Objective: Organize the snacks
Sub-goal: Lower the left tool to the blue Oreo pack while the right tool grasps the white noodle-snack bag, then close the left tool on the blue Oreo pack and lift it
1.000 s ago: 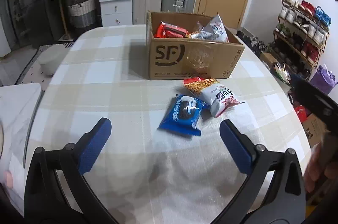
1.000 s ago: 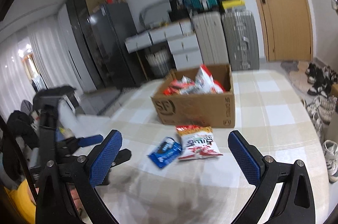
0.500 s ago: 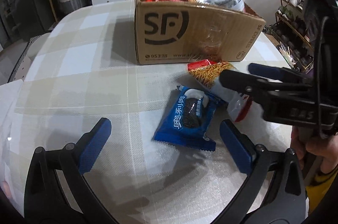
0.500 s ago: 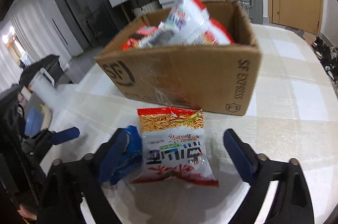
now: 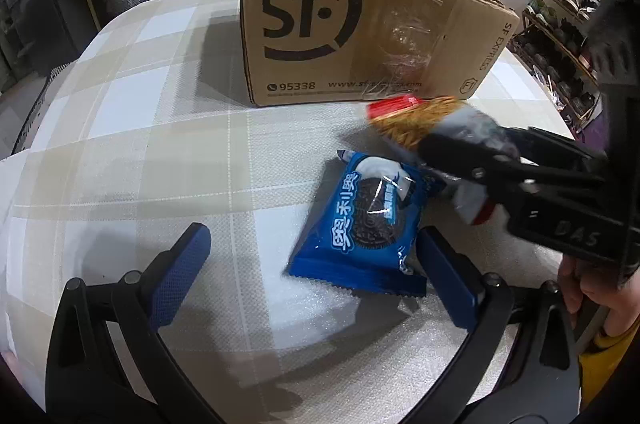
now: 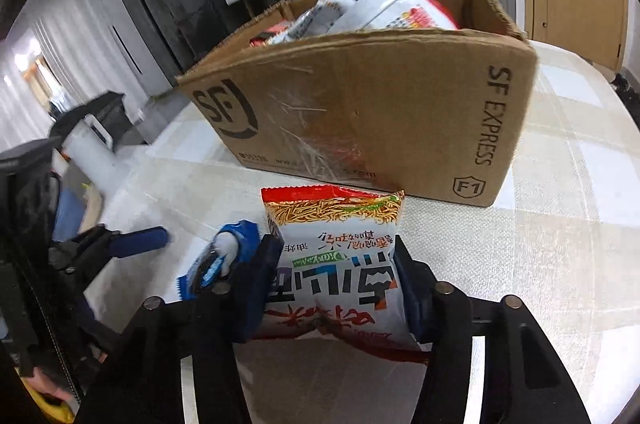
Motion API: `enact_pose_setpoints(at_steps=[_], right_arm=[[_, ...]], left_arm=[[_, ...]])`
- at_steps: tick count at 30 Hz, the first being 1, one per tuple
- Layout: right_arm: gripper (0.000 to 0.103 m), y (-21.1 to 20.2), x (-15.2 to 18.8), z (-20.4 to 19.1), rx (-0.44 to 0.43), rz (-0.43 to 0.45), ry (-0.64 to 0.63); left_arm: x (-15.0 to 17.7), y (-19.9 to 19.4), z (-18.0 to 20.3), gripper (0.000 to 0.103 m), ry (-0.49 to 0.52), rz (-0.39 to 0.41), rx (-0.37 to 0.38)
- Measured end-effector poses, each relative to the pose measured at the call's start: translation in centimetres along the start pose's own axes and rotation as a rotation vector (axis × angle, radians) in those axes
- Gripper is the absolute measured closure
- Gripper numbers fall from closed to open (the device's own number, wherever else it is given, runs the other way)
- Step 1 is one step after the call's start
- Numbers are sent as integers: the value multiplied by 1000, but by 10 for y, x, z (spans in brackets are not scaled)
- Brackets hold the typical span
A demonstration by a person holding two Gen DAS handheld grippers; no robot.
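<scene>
Before box [image 6: 360, 111]: right claw [image 6: 336, 284] closing, grips noodle bag [image 6: 336, 264], bottom hidden; left claw [image 5: 316, 272] open.

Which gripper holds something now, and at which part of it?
The right gripper, jaws just closing, clamps the noodle snack bag across its two side edges. The left gripper is open, holding nothing.

Noodle snack bag [image 5: 420, 127] blurred; blue cookie packet [image 6: 224, 264] half hidden behind jaws.
</scene>
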State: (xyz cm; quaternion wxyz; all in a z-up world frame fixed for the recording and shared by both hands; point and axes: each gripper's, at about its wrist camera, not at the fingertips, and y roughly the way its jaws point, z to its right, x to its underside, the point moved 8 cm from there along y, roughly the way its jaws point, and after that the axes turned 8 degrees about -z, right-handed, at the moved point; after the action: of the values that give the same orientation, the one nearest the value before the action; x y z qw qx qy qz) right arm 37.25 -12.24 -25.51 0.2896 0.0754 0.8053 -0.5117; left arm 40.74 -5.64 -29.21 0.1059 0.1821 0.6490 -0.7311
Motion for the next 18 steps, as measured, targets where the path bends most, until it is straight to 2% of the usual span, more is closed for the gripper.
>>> enact_pose_setpoints(at_steps=[10,11,12,13,14,15,16,18], right_arm=[[49,-48,29,19,-141,134,107],[49,-50,30,15,-150,142,113],[49,-53,33,16,-156,147,121],[49,-54,34,17,-161,154,126],[49,-55,34,16,-167,162,131],[50,-57,34,17,-184,167,137],[50,-55,33,15,-196,171,142],[50,-54,35,17,-220,170,164]], left_arm=[[-16,6,14,1,12,-18,-13],[-19,9,17,5,15,-26,8],[-21,11,19,15,17,-31,35],[-24,12,19,17,18,-31,32],[-26,12,20,30,26,-23,29],[-29,12,21,47,35,-17,35],[-31,11,22,59,41,-13,41],[-32,9,27,61,42,-23,67]])
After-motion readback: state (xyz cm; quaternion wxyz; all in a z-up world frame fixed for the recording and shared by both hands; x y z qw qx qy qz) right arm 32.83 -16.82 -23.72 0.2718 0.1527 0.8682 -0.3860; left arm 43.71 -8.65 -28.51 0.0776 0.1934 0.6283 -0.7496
